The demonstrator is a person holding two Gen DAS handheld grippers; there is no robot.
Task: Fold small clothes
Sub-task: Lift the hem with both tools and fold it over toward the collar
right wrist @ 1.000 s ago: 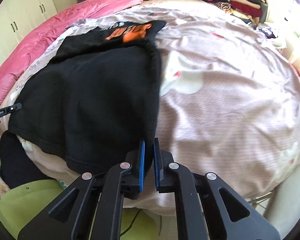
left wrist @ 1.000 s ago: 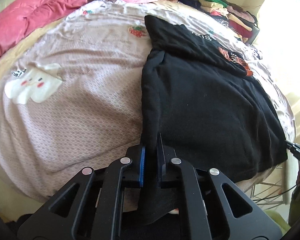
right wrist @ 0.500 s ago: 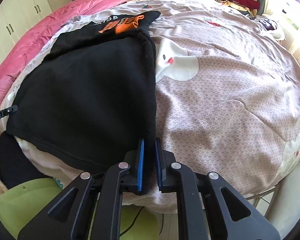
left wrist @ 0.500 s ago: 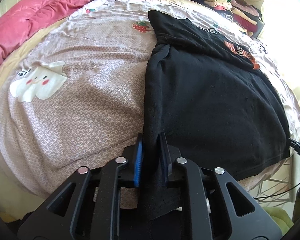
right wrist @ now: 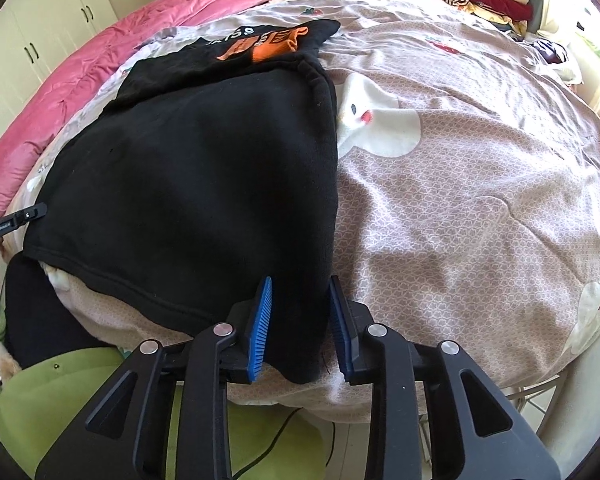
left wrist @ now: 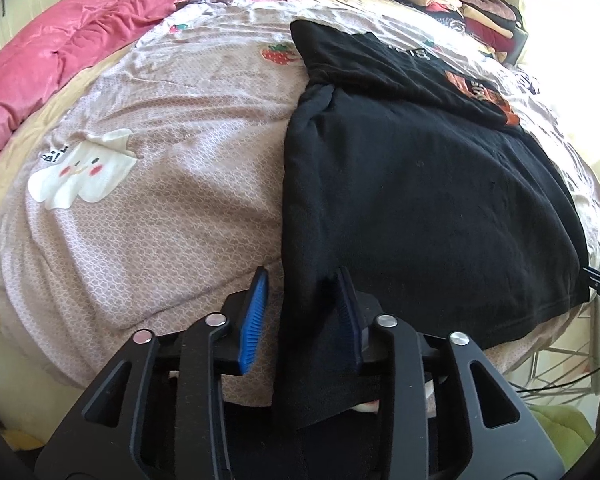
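A black top (left wrist: 420, 184) with an orange print lies spread on the bed, its hem hanging over the near edge; it also shows in the right wrist view (right wrist: 204, 184). My left gripper (left wrist: 302, 312) is open, its jaws apart around the garment's left bottom corner, the cloth lying loose between them. My right gripper (right wrist: 300, 320) is open too, jaws apart around the right bottom corner. The left gripper's tip (right wrist: 16, 220) shows at the far left edge of the right wrist view.
The bed has a pinkish patterned cover (left wrist: 160, 200) with cloud and strawberry patches. A pink quilt (left wrist: 100, 28) lies along the far left. Stacks of folded clothes (left wrist: 460, 4) sit at the far right. A green cushion (right wrist: 80, 400) is below the bed edge.
Both grippers were shut on the black top's bottom corners; both have opened and let go. The garment has settled flat on the bed.
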